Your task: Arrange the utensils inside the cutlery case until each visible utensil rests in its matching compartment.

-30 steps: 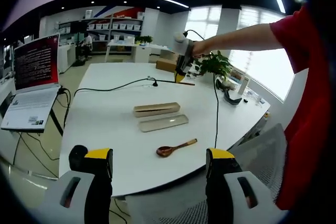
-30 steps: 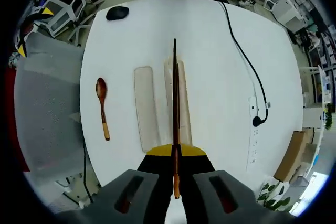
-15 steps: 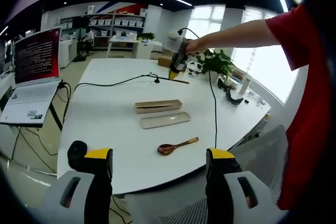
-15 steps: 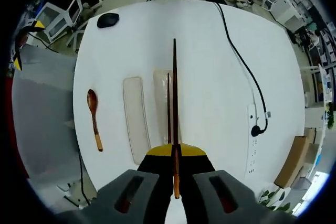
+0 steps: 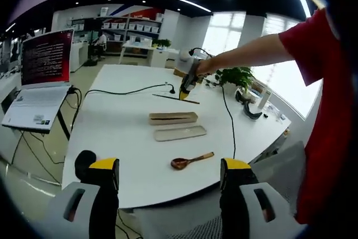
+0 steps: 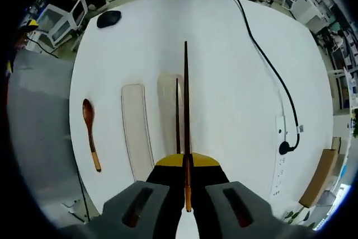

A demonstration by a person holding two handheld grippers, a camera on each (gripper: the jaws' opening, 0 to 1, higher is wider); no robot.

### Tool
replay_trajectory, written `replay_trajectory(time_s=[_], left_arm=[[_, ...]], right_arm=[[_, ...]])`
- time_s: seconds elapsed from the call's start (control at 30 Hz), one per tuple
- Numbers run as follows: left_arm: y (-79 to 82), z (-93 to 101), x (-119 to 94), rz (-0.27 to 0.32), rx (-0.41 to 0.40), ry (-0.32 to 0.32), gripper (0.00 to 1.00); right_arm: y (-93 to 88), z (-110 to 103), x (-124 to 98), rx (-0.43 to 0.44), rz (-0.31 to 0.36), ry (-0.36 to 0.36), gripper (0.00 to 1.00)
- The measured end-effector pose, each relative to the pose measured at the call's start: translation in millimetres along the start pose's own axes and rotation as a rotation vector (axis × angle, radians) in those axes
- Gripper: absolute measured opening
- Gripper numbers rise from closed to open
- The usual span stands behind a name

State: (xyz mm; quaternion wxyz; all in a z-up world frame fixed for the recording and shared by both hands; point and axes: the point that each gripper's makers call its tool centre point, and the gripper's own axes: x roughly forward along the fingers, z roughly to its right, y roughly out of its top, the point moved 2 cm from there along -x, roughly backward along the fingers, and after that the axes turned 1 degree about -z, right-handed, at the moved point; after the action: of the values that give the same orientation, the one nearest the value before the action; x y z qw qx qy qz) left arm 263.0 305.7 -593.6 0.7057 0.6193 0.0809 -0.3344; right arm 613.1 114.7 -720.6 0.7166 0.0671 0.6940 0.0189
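On the white table [image 5: 112, 127] lie the tan cutlery case base [image 5: 173, 118], its flat lid [image 5: 180, 133] and a brown wooden spoon [image 5: 192, 160]. My left gripper [image 5: 168, 174] hangs open and empty in front of the table edge. A person's hand holds my right gripper [image 5: 187, 79] above the far side of the table. That right gripper [image 6: 186, 160] is shut on dark wooden chopsticks [image 6: 185, 104]. One stick points straight ahead and the other splays slightly left over the case base [image 6: 166, 99]. The lid [image 6: 137, 130] and spoon [image 6: 89, 132] lie left of it.
A black cable [image 6: 268, 65] runs to a power strip [image 6: 279, 160] on the right. A black mouse [image 6: 108, 19] sits at the far corner. A grey mesh chair [image 6: 39, 110] stands by the table. A red screen [image 5: 39, 60] and a potted plant [image 5: 235, 74] flank the table.
My right gripper has come lower and nearer the case with the chopsticks. The two sticks, first lying together, have splayed apart. The left gripper stays open.
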Motion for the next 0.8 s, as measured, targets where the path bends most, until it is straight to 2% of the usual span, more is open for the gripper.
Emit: replay_trajectory(time_s=[0.13, 0.37, 0.47, 0.53, 0.63, 0.8], left_arm=[[1.4, -1.2, 0.9, 0.006, -0.001, 0.008, 0.76], [4.6, -4.6, 7.9, 0.006, -0.001, 0.013, 0.76], [6.5, -2.9, 8.2, 0.014, -0.007, 0.008, 0.76], [6.0, -2.3, 8.1, 0.011, -0.007, 0.007, 0.76], [4.9, -2.4, 7.1, 0.004, 0.000, 0.012, 0.76], [1.2, -5.5, 3.9, -0.010, 0.002, 0.027, 0.75]], right_arm=[[-0.3, -1.1, 15.8, -0.019, -0.007, 0.006, 0.00], [-3.4, -3.9, 27.4, -0.006, -0.017, 0.022, 0.00], [-1.3, -5.3, 32.6, 0.011, 0.001, 0.025, 0.00], [0.9, -2.0, 39.4, -0.009, 0.026, -0.010, 0.00], [-1.2, -8.2, 48.9, 0.014, 0.027, 0.019, 0.00], [-8.5, -13.3, 61.4, 0.028, 0.008, 0.019, 0.00]])
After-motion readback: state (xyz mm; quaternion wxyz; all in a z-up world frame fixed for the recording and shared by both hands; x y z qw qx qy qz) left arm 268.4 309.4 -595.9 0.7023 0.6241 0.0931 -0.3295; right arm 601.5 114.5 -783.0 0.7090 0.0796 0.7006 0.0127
